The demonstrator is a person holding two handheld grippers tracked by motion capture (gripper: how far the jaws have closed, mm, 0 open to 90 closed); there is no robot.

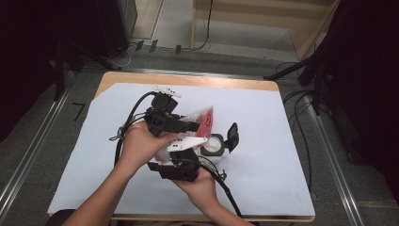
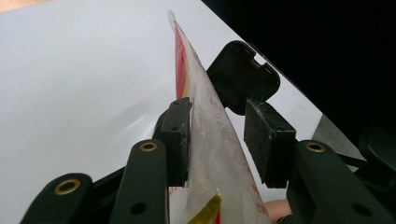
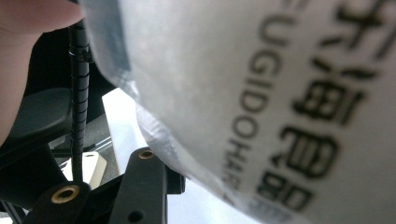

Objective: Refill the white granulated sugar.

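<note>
Both arms are bare, with no sleeves. The left gripper (image 1: pixel 181 126) and right gripper (image 1: pixel 181 165) are black, blocky bodies, each topped by a white three-cornered plate dotted with dark spots. Black cables trail back from their rear ends. Up close, the jaws are matte black links with brass-ringed pivot holes, ending in rectangular, rough-textured dark pads (image 2: pixel 268 140).

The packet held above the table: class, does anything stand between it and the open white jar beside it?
Nothing visible does. The packet is held up by the left claw, with the jar just beside and below it, its black lid flipped open and back. The right claw is at the packet's lower end.
</note>
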